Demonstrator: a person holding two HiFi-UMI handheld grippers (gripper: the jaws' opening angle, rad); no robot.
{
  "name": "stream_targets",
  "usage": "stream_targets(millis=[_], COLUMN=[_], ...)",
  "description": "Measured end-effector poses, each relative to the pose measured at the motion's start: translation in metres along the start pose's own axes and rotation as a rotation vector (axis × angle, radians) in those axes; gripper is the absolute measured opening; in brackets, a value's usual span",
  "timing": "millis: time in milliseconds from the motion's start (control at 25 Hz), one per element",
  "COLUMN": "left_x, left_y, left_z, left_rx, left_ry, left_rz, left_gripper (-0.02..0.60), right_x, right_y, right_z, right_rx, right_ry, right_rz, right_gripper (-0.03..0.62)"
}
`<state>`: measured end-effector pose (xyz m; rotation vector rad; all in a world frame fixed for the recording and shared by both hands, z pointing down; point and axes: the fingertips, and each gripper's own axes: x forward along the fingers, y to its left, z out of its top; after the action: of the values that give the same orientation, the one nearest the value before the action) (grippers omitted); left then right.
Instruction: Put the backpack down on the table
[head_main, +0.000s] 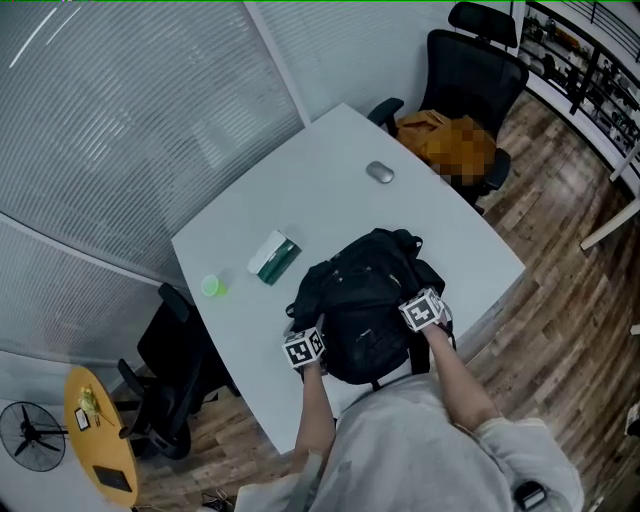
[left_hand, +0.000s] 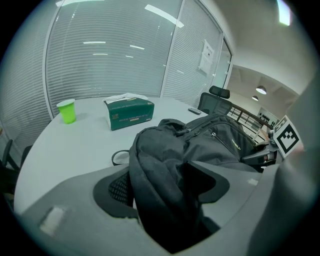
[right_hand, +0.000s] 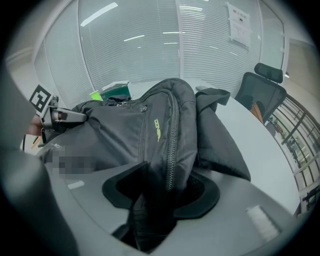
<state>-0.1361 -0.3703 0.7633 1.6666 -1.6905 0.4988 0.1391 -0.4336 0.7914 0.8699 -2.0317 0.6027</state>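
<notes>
Resting on the near half of the white rounded table (head_main: 330, 170), the black fabric backpack (head_main: 365, 300) lies slumped with its straps spilling toward the person's edge. The left gripper (head_main: 308, 338) meets the backpack's left side. In the left gripper view the jaws of this gripper (left_hand: 165, 192) stand wide apart, with a fold of the dark fabric lying loosely between them and a gap showing beside the ribbed pad. The right gripper (head_main: 425, 312) sits at the backpack's right side. In the right gripper view its jaws (right_hand: 160, 195) are closed on a bunched fold of fabric carrying a zipper, beside a small yellow-green logo. Farther across the table, well apart from the backpack, stand a bright green plastic cup (head_main: 211, 286) and, near it, a green-and-white cardboard tissue box (head_main: 274, 258). A small grey computer mouse (head_main: 380, 172) lies toward the far edge. A black office chair (head_main: 470, 70) stands past the table's far corner on the wooden floor.
</notes>
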Motion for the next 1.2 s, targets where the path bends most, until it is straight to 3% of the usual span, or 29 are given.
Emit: stream_targets(millis=[160, 560, 800, 1200], left_x=[-0.022, -0.087, -0.123, -0.169], left_y=[-0.004, -0.016, -0.043, -0.049], left_z=[0.008, 0.035, 0.033, 0.016], left_rx=[0.031, 0.109, 0.184, 0.257], left_ry=[-0.012, -0.155, -0.206, -0.22], left_rz=[0.006, -0.052, -0.182, -0.351], left_gripper=[0.318, 0.314, 0.311, 0.305], right_x=[-0.019, -0.099, -0.129, -0.152], right_y=[-0.004, 0.0, 0.055, 0.146], right_z=[0.005, 0.02, 0.007, 0.001], right_rx=[0.01, 0.069, 0.092, 0.132], right_ry=[-0.033, -0.234, -0.339, -0.398], right_rz=[-0.056, -0.203, -0.164, -0.103], right_gripper=[0.184, 0.202, 0.19, 0.183])
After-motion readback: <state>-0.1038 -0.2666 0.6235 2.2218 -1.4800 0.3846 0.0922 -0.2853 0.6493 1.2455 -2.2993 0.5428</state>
